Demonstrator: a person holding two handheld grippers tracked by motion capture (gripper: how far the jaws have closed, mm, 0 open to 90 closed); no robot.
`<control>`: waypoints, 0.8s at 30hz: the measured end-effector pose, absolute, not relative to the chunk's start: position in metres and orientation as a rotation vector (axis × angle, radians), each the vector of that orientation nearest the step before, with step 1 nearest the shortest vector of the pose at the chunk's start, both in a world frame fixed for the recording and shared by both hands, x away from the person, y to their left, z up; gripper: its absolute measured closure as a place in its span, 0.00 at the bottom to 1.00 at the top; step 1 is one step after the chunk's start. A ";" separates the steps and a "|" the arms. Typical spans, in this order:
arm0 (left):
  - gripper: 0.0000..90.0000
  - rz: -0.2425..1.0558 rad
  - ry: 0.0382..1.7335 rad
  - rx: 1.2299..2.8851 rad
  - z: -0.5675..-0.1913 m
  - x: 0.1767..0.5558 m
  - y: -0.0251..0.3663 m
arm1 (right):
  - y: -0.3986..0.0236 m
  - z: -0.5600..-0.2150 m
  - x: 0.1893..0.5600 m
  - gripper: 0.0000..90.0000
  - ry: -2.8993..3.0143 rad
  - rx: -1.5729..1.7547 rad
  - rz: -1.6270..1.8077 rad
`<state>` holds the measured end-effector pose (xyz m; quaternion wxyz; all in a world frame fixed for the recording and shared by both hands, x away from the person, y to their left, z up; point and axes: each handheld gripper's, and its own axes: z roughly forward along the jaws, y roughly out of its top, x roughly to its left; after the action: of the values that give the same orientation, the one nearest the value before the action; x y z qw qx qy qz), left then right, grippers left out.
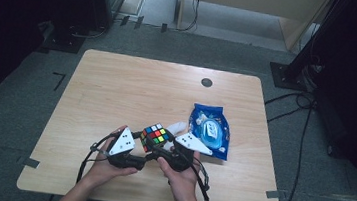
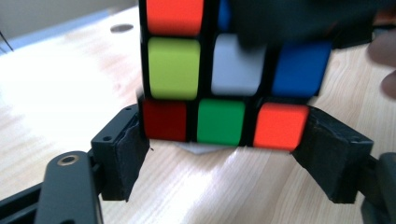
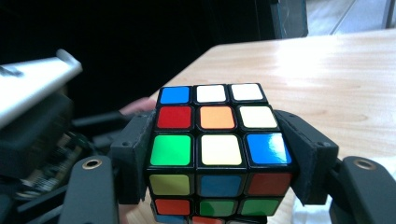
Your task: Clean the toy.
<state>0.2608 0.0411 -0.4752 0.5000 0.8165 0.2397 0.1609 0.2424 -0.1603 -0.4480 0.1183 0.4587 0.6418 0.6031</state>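
Note:
A scrambled Rubik's cube (image 1: 155, 135) is held just above the wooden table (image 1: 132, 90) near its front edge. My left gripper (image 1: 141, 147) comes in from the left and my right gripper (image 1: 165, 148) from the right. In the left gripper view the cube (image 2: 224, 84) has its lowest layer squeezed between the two black pads (image 2: 122, 151), so the left gripper (image 2: 224, 140) is shut on it. In the right gripper view the cube (image 3: 217, 140) sits between the jaws with its upper layer pinched, so the right gripper (image 3: 217, 151) is shut on it too.
A blue plastic packet (image 1: 209, 130) lies just right of the cube. A white object (image 1: 178, 126) lies behind the cube. A dark round grommet (image 1: 206, 82) sits near the table's far edge. Cables trail on the grey floor to the right.

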 end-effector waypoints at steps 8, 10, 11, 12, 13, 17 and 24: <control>0.35 0.362 0.611 1.908 -0.472 0.260 0.043 | -0.162 -0.448 0.242 0.39 1.854 1.327 1.835; 0.36 0.338 0.625 1.883 -0.471 0.261 0.045 | -0.162 -0.448 0.242 0.39 1.849 1.333 1.845; 0.35 0.340 0.635 1.882 -0.471 0.261 0.045 | -0.162 -0.448 0.242 0.39 1.844 1.331 1.846; 0.35 0.340 0.635 1.882 -0.471 0.261 0.045 | -0.162 -0.448 0.242 0.39 1.844 1.331 1.846; 0.34 0.345 0.641 1.880 -0.471 0.261 0.044 | -0.160 -0.449 0.242 0.39 1.846 1.322 1.839; 0.33 0.369 0.634 1.877 -0.470 0.259 0.044 | -0.158 -0.451 0.241 0.39 1.856 1.326 1.822; 0.36 0.400 0.617 1.883 -0.471 0.257 0.043 | -0.156 -0.451 0.240 0.39 1.850 1.328 1.800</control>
<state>0.2570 0.0431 -0.4709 0.5314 0.7891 0.2585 0.1676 0.2395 -0.1561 -0.4510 0.1192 0.4541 0.6329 0.6156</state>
